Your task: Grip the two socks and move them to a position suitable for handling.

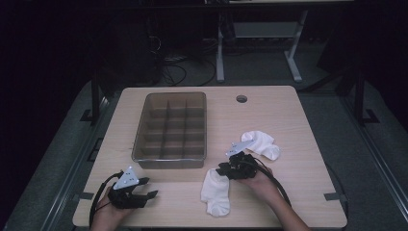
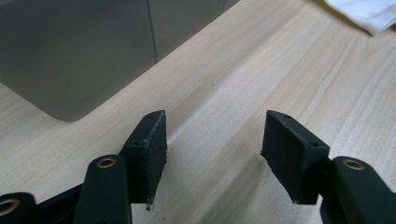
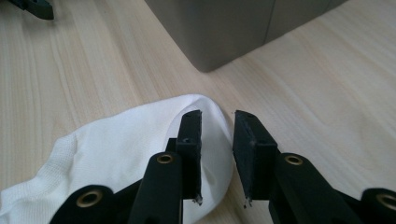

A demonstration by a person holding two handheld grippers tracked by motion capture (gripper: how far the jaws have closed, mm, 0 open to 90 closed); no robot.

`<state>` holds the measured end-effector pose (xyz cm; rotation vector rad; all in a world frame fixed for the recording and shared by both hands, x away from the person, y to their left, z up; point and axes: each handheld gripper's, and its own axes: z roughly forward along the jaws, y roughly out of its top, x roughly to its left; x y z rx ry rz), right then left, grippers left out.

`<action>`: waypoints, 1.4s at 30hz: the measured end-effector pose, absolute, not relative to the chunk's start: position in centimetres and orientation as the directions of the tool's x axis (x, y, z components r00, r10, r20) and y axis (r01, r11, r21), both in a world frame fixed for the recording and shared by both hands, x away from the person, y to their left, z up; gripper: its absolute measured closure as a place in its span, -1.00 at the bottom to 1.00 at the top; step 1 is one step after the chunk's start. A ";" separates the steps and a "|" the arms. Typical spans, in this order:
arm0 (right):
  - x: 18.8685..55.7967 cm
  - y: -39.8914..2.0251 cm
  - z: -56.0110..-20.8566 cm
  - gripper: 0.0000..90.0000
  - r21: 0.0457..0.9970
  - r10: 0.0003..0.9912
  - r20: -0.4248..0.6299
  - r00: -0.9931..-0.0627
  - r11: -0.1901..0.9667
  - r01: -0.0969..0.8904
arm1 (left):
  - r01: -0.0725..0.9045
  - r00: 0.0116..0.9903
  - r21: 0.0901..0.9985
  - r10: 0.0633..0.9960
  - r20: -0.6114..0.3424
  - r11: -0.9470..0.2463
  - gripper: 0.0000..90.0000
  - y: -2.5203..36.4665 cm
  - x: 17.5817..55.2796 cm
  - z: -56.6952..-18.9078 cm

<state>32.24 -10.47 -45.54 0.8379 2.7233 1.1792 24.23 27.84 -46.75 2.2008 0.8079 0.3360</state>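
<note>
While the right gripper [image 3: 217,158] sits narrowly parted over the near sock's [image 3: 116,140] edge with nothing pinched yet, and the left gripper [image 2: 212,154] hangs wide and empty by the divider bin [image 1: 171,127], pinching that edge looks like the next move.

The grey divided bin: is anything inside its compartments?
From the high view, the grey divided bin shows only bare compartment floors and dividers; no sock lies in it. Both white socks lie on the table. The near row's floor is partly hidden by its front wall.
</note>
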 end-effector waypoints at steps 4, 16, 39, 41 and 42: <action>32.5 -10.3 -46.2 0.54 0.675 0.497 0.182 -0.848 0.564 0.475 | 0.445 0.763 0.721 0.646 0.005 -0.531 -0.31 27.7 24.3 -47.1; 32.2 -10.2 -46.1 0.87 0.671 0.486 0.168 -0.858 0.581 0.461 | 0.435 0.763 0.738 0.646 0.002 -0.516 -0.47 28.0 24.3 -47.4; 29.6 -16.2 -45.1 0.78 0.656 0.627 0.166 -0.761 0.506 0.560 | 0.441 0.759 0.735 0.651 0.001 -0.515 -0.51 28.0 24.3 -47.4; 29.2 -16.8 -45.2 0.75 0.650 0.631 0.161 -0.759 0.511 0.562 | 0.441 0.759 0.735 0.651 0.001 -0.515 -0.51 28.0 24.3 -47.4; 28.9 -17.1 -45.3 0.70 0.646 0.635 0.160 -0.756 0.512 0.567 | 0.441 0.759 0.735 0.651 0.001 -0.515 -0.51 28.0 24.3 -47.4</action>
